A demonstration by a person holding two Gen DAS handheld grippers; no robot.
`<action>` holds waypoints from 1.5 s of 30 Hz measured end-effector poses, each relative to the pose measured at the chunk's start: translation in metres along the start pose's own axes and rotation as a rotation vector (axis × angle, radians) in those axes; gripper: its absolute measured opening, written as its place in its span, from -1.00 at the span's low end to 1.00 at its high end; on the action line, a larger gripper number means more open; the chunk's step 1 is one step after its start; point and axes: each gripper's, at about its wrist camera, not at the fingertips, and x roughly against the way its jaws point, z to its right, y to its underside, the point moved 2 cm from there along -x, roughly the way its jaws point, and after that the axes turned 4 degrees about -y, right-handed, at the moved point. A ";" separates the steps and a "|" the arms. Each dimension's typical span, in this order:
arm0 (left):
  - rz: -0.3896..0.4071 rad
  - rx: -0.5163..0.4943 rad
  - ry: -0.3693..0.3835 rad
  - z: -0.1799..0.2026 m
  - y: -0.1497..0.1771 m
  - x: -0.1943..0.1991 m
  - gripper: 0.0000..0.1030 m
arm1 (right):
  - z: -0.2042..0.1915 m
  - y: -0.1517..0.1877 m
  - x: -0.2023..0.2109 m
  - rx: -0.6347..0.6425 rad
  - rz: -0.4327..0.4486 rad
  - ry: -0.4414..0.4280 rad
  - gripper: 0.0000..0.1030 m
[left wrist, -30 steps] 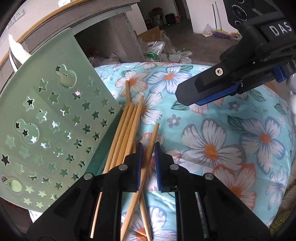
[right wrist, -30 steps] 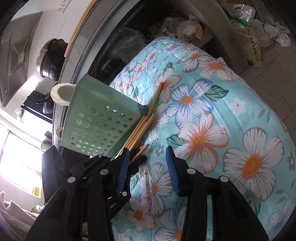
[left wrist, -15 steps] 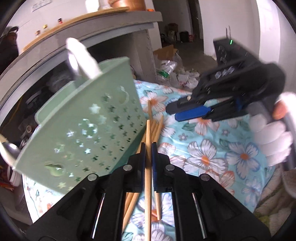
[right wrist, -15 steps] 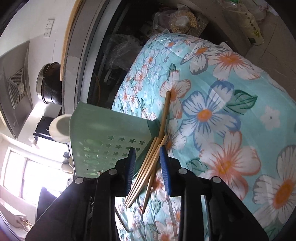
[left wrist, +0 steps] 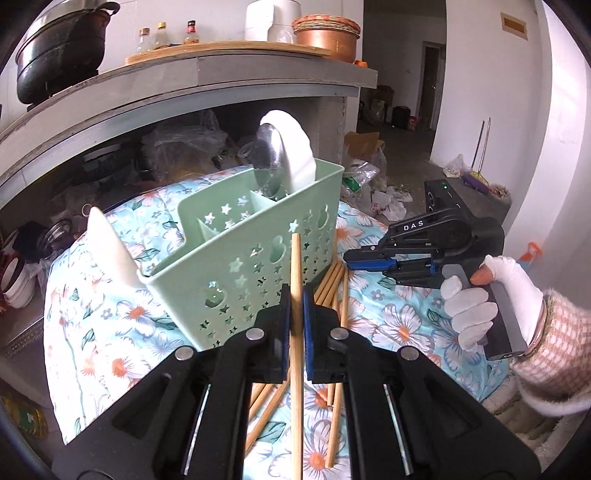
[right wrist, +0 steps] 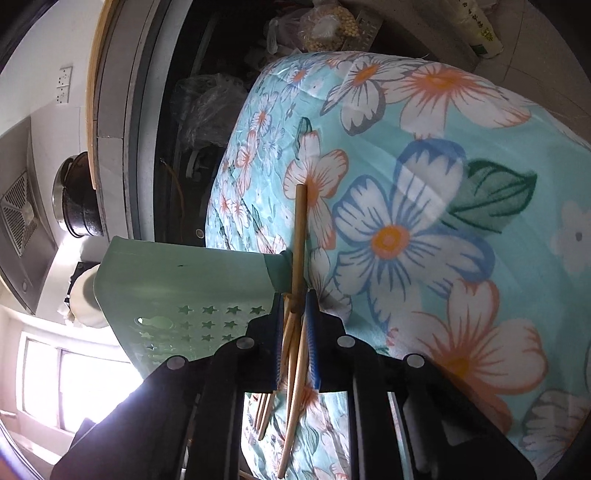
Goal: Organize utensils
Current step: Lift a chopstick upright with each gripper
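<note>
Left gripper clamped on a single wooden chopstick, jaws drawn nearly together with the stick pinched between the blue pads. Chopstick upright in the left wrist view, its top end in front of the star-punched wall of the green utensil caddy, lower end running down past the jaws.

Caddy standing on the floral cloth that covers the worktop, divided into compartments; a metal spoon and a white ladle upright in the far compartment, another white utensil sticking out at the near left corner.

Loose chopsticks lying on the cloth just beside the caddy's right end, some running on under the left gripper.

Right gripper held in a white-gloved hand with a pink knitted sleeve, down at the cloth beside the caddy. Jaws narrow and closing around several chopsticks, which sit between the blue pads; whether the pads already press on them cannot be told. One stick reaching forward past the caddy's corner across an orange-and-white flower.

Black pot and bottles on the shelf behind.
</note>
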 end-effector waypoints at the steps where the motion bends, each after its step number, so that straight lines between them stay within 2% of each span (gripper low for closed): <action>1: 0.001 0.004 -0.001 -0.001 0.000 0.001 -0.89 | 0.000 0.001 0.001 0.000 -0.001 0.008 -0.73; 6: 0.000 0.016 -0.004 -0.006 0.002 0.003 -0.89 | 0.007 0.000 -0.008 -0.048 -0.036 0.022 -0.73; 16: -0.002 0.029 -0.014 -0.006 0.004 0.002 -0.89 | -0.004 0.028 -0.021 0.038 -0.134 0.113 -0.73; 21: -0.008 0.028 -0.011 -0.006 0.004 0.000 -0.89 | -0.007 0.026 -0.031 0.040 -0.136 0.104 -0.75; 29: -0.005 0.046 -0.018 -0.009 0.005 0.000 -0.89 | 0.002 0.027 -0.015 0.016 -0.108 0.052 -0.83; 36: 0.019 0.068 -0.009 -0.015 0.002 0.007 -0.89 | -0.031 0.042 0.017 0.171 -0.042 0.053 -0.84; 45: 0.071 0.122 0.061 -0.024 -0.017 0.019 -0.89 | -0.088 0.057 0.052 0.439 0.066 0.085 -0.85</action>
